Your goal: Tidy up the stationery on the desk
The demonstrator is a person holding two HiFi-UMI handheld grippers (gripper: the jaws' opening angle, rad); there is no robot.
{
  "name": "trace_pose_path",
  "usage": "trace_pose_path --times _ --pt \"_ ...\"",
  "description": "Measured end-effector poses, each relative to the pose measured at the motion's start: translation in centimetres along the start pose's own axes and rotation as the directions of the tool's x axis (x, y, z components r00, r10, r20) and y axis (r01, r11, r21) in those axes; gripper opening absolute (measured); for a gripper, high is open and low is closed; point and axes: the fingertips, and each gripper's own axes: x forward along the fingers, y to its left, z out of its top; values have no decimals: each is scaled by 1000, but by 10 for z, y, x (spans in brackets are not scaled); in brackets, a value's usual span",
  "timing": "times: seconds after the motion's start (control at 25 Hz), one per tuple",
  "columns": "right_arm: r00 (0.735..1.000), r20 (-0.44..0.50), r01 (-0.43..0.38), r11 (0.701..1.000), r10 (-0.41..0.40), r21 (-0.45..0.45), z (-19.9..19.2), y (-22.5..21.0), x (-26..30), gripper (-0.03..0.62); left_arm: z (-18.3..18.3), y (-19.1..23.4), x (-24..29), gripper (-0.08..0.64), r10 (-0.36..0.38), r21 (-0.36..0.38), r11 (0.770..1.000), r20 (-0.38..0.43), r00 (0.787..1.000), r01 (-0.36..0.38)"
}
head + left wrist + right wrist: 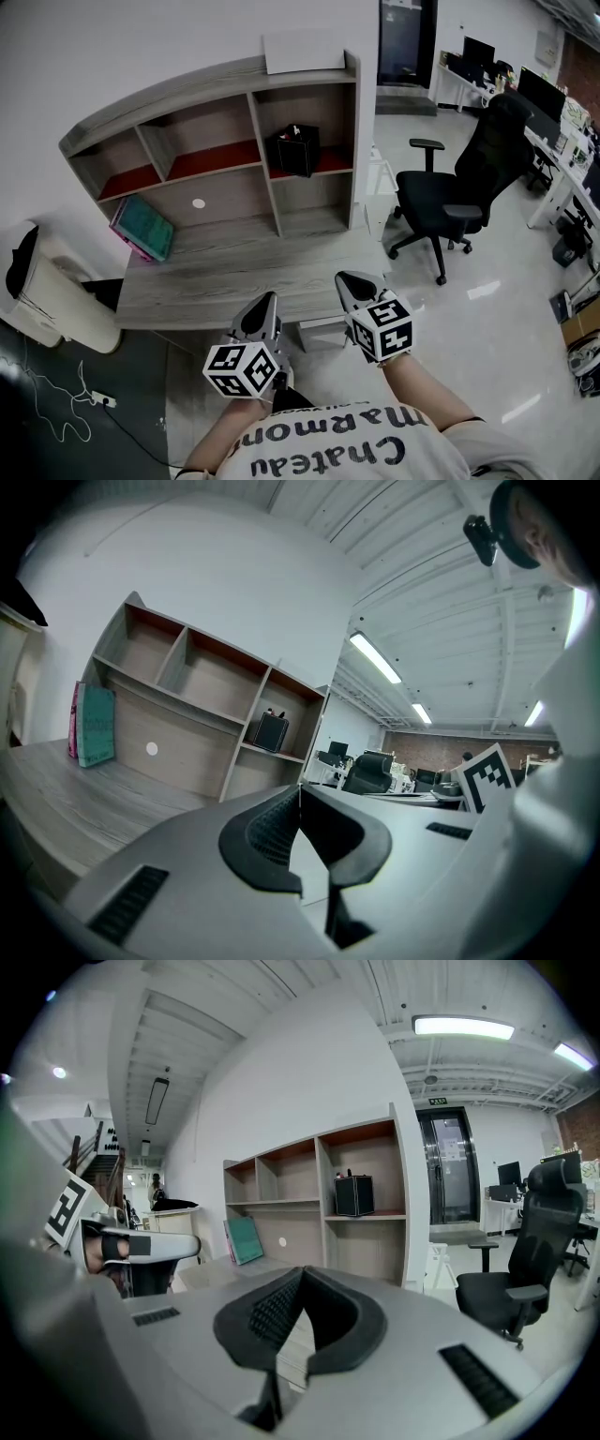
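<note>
From the head: held left gripper (267,298) and right gripper (349,278) by the desk's (216,272) near edge, well apart from the teal book (145,225) leaning far left and the black pen holder (297,150) in the shelf's (211,94) right compartment. Left gripper view: pinched fully together, empty. Right gripper view: closed tight too, nothing held.

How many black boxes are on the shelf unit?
1. The black box stands in the upper right compartment of the shelf unit. No other shows, though compartment corners are partly hidden.
</note>
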Motion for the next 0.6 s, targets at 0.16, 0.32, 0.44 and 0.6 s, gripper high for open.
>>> trace_pose_path --times 0.16,0.32,0.44,0.6 --pt "1000 -2 3 1000 -3 -3 -4 4 -8 14 -1 -4 -8 15 -5 0 1000 6 1000 5" --pt "1000 -6 3 1000 -3 -6 -9 9 -15 14 -4 -8 -16 15 -3 -2 1000 11 1000 3" --pt "1000 -10 1 1000 -1 -7 -13 13 -18 14 -8 -8 -22 15 0 -4 1000 9 1000 0" --pt "1000 -8 -2 1000 2 -11 -13 19 -23 13 -7 -9 -30 15 2 -3 1000 12 1000 -2"
